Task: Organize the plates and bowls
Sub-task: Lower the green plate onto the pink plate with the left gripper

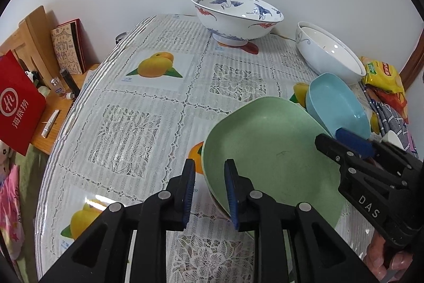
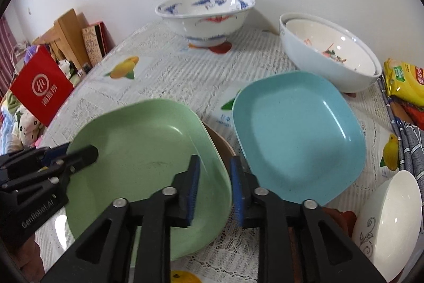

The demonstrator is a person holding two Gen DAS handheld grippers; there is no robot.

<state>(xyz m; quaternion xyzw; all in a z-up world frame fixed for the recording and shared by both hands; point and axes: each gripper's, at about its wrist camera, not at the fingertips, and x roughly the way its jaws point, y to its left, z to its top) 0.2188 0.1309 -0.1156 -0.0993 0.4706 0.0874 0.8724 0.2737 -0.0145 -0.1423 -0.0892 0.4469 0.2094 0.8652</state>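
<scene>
A green square plate point(image 1: 267, 150) point(image 2: 143, 166) sits tilted on a brown dish point(image 2: 221, 142) near the table's front. My left gripper point(image 1: 209, 190) straddles its left rim, jaws parted around the edge without closing. My right gripper point(image 2: 214, 190) straddles its right rim the same way, and it shows in the left wrist view point(image 1: 341, 141). A blue square plate point(image 2: 296, 134) point(image 1: 336, 105) lies just right of the green one.
A crane-painted bowl point(image 1: 235, 15) point(image 2: 206, 15) stands at the back. Stacked white bowls point(image 2: 331, 55) point(image 1: 328, 55) sit back right, a small white bowl point(image 2: 392, 219) front right. Snack packets point(image 2: 405, 81) and a cloth lie right. A red bag point(image 1: 18, 102) is left.
</scene>
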